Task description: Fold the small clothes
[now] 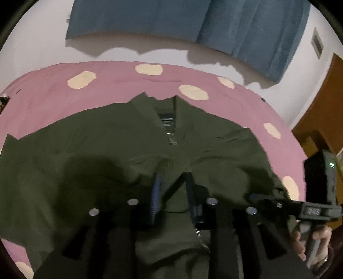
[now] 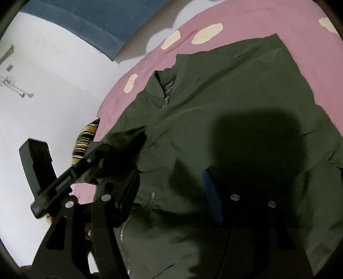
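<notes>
An olive green zip jacket (image 1: 107, 139) lies spread front up on a pink bedsheet with cream spots (image 1: 53, 96), collar at the far side. In the left wrist view my left gripper (image 1: 171, 178) sits over the jacket's zip line, jaws close together with green cloth bunched between them. The right wrist view shows that left gripper (image 2: 100, 150) pinching a raised fold of the jacket (image 2: 235, 96). My right gripper (image 2: 170, 173) hovers over the jacket's lower front, fingers wide apart, nothing gripped. It also shows in the left view as the right gripper (image 1: 257, 197), at the jacket's right edge.
A person's hand (image 1: 300, 242) holds the right gripper's handle. A blue curtain (image 1: 150, 17) hangs on the white wall behind the bed. A wooden door (image 1: 321, 103) stands at the right. A striped cloth item (image 2: 83, 139) lies at the bed's left edge.
</notes>
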`<state>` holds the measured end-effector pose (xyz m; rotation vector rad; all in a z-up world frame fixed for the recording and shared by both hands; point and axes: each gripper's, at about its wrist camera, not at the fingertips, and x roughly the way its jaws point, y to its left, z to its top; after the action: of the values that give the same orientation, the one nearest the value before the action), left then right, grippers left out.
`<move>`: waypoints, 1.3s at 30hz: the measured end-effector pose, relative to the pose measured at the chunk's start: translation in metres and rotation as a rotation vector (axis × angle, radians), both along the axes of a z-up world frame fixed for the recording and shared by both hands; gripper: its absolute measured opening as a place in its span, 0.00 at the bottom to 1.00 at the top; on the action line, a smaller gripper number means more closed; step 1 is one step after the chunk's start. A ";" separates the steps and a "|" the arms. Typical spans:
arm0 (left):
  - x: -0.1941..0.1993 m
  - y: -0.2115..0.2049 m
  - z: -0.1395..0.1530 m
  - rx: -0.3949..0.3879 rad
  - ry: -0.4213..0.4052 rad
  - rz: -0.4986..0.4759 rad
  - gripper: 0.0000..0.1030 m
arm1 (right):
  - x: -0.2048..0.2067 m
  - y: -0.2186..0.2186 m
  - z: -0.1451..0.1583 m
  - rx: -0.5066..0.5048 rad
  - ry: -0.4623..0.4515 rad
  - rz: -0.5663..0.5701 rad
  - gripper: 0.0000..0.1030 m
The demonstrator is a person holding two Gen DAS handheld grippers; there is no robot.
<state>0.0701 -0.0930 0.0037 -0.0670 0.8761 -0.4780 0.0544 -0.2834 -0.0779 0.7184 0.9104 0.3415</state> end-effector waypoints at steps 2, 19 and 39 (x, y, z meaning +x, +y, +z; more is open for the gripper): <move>-0.010 0.007 0.009 -0.037 -0.010 -0.016 0.37 | 0.002 0.001 0.000 0.045 -0.002 0.004 0.64; -0.063 0.177 0.053 -0.099 -0.171 0.270 0.71 | 0.086 0.086 -0.019 0.226 0.120 0.160 0.71; -0.087 0.209 0.004 0.015 -0.108 0.293 0.75 | 0.112 0.156 0.096 0.246 -0.098 0.208 0.12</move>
<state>-0.0164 0.1156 0.0073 -0.1520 0.7491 -0.1991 0.1659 -0.1276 0.0183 0.8259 0.8598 0.6764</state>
